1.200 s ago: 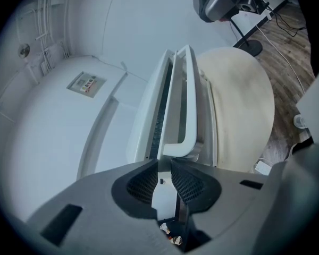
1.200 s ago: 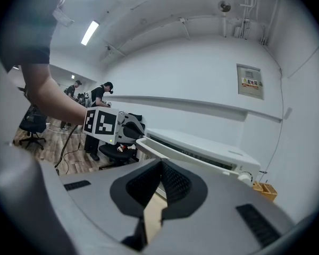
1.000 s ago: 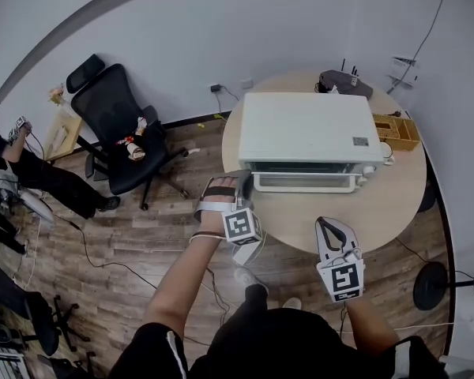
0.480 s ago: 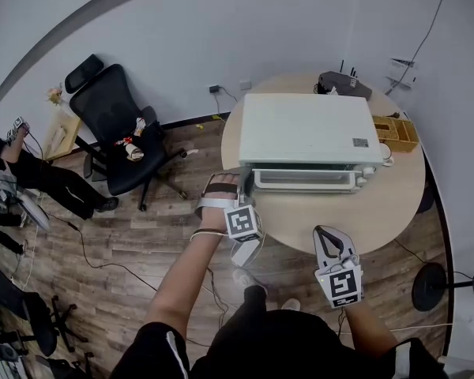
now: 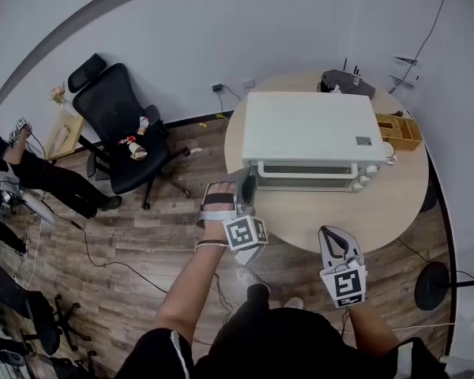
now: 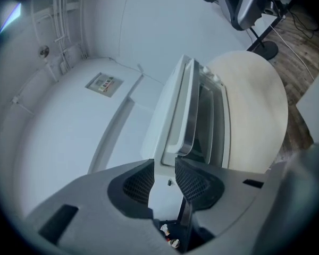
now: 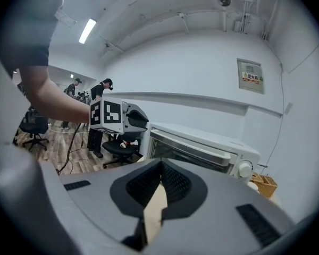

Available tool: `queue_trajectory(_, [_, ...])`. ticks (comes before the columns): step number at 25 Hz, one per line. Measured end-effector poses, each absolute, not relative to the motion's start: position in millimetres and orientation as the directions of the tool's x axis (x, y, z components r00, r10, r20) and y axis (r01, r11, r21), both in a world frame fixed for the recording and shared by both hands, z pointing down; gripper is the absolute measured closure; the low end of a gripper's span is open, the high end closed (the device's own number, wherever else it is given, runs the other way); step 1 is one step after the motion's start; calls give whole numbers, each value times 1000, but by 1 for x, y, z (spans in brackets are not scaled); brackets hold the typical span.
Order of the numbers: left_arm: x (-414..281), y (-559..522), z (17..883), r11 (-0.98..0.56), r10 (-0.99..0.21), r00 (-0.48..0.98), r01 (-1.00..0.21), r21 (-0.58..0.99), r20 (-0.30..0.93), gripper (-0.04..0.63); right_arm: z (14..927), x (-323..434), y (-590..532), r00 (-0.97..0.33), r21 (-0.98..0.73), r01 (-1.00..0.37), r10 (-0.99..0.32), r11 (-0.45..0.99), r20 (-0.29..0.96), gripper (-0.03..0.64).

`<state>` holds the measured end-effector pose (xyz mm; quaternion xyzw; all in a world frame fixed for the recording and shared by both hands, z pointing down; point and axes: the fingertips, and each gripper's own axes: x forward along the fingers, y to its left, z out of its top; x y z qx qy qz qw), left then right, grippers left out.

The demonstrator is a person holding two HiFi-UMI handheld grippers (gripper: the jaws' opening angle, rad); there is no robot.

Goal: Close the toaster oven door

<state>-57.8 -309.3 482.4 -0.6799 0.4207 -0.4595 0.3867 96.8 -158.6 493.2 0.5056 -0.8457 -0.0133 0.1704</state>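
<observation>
Swung up from ajar, the toaster oven door [image 5: 304, 176] is seen shut on the table [image 5: 379, 212]; the left gripper [image 5: 248, 183] has just been spread, nothing pinched; the right gripper [image 5: 332, 234] is pressed together. Closing looks done.

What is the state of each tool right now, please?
Left tool: open, jaws just opened, holding nothing.
Right tool: closed, holding nothing.
</observation>
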Motion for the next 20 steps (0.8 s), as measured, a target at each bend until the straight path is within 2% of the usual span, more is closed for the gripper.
queue_trajectory(6, [-62,-294,469,-337,-939,232,-465,-819,254,483,488,90,-160,-443,198,-845,-858,496,261,617])
queue_trajectory(10, [-56,-279,462,-343,-938,262,-588,-732,228,497,488,88,-159,-449,199,-842,-856,501,257,617])
queue_trajectory(15, [-55,-265,460,-352,-936,286,-759,-548,204,531,482,88,-161,-448,200,-845,-861,496,243,617])
queue_trajectory(20, [-56,-251,459,-360,-931,303,-855,-374,202,571,475,88,-163,-445,209,-847,-867,489,226,617])
